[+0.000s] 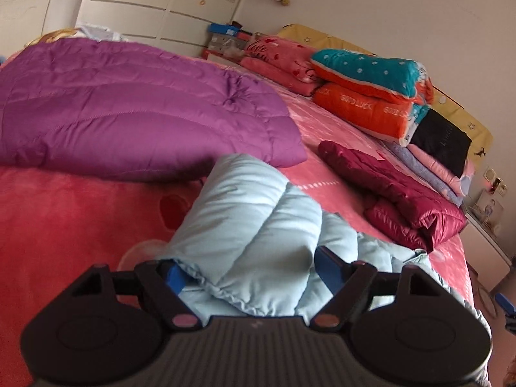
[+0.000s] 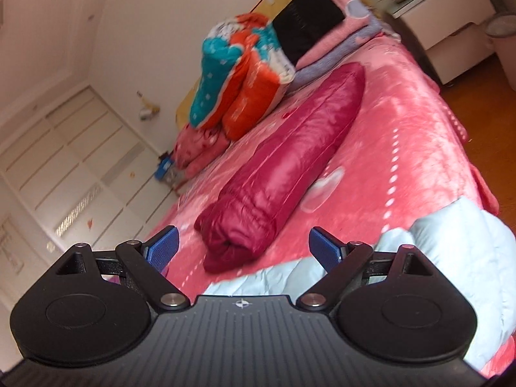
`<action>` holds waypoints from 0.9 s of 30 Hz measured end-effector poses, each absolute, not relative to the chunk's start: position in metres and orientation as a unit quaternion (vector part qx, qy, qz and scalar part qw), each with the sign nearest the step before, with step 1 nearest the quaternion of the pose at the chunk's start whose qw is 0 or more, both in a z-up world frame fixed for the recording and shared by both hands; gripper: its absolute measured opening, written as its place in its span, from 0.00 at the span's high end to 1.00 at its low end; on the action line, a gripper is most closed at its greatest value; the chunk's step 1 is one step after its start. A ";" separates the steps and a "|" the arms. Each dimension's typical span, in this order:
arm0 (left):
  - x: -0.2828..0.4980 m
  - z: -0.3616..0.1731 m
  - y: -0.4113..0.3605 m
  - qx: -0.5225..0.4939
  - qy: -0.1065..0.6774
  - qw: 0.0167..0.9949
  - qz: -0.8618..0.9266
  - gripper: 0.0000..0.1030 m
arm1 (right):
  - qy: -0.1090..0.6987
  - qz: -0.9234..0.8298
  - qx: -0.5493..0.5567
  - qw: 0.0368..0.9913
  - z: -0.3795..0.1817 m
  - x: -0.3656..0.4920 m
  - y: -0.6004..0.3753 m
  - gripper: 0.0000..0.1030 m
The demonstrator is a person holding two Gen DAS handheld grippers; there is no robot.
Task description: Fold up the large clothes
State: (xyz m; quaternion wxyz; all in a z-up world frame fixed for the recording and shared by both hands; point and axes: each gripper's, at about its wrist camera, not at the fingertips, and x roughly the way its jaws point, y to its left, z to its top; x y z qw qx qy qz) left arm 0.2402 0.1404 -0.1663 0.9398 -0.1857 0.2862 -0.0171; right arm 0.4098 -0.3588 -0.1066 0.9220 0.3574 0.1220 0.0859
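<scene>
Pale blue quilted puffer jacket (image 1: 258, 225) on the pink plush bed cover (image 1: 64, 219)

Left gripper (image 1: 250, 271) fingers clasp its padded sleeve; right gripper (image 2: 242, 246) fingers stand wide, empty. Beyond the jacket: glossy maroon folded jacket (image 1: 396, 193), purple quilted duvet (image 1: 129, 106).

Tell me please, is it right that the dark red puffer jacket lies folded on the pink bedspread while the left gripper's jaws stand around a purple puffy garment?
Not quite. In the left wrist view, the garment between the left gripper jaws is the light blue puffer jacket, not purple; the purple quilt lies further back. The dark red puffer jacket does lie folded on the pink bedspread.
</scene>
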 end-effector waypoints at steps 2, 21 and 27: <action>0.237 -0.168 0.138 -0.178 0.300 0.937 -0.013 0.22 | 0.143 0.098 0.339 0.924 -0.107 0.415 -0.350 0.00; 0.201 -0.118 0.090 -0.091 0.266 0.957 -0.073 0.17 | 0.231 0.197 -0.011 0.953 -0.106 0.399 -0.243 0.00; 0.251 -0.151 0.072 -0.044 0.311 0.948 -0.054 0.22 | 0.274 0.203 -0.099 0.935 -0.127 0.405 -0.199 0.00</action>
